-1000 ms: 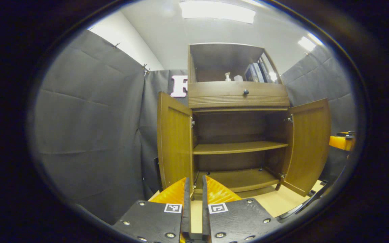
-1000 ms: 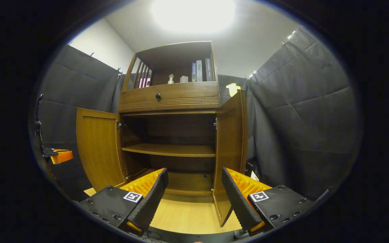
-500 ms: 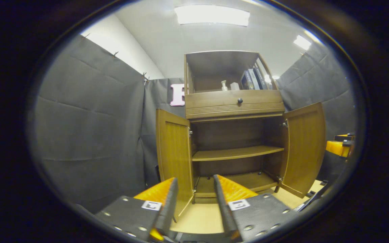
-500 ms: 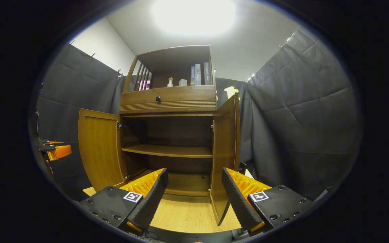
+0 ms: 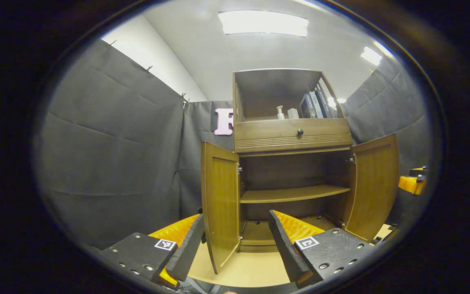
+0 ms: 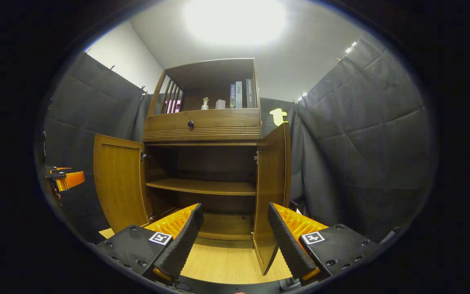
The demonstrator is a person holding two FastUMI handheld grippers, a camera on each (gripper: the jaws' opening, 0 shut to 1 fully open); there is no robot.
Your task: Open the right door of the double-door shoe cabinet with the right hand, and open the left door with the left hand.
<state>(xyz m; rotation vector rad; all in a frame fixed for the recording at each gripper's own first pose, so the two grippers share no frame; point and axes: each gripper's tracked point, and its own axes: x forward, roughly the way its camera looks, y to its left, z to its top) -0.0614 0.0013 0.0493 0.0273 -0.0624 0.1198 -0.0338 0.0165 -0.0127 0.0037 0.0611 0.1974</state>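
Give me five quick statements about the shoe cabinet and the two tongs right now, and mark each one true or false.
1. Both lower doors of the shoe cabinet stand open. True: the left door and right door are both swung out.
2. The left tongs are clamped on the left door. False: they are open and hold nothing.
3. The right tongs are open. True.
4. Shoes fill the middle shelf. False: it is bare.
5. The drawer above the doors is pulled out. False: it sits closed, its knob facing out.
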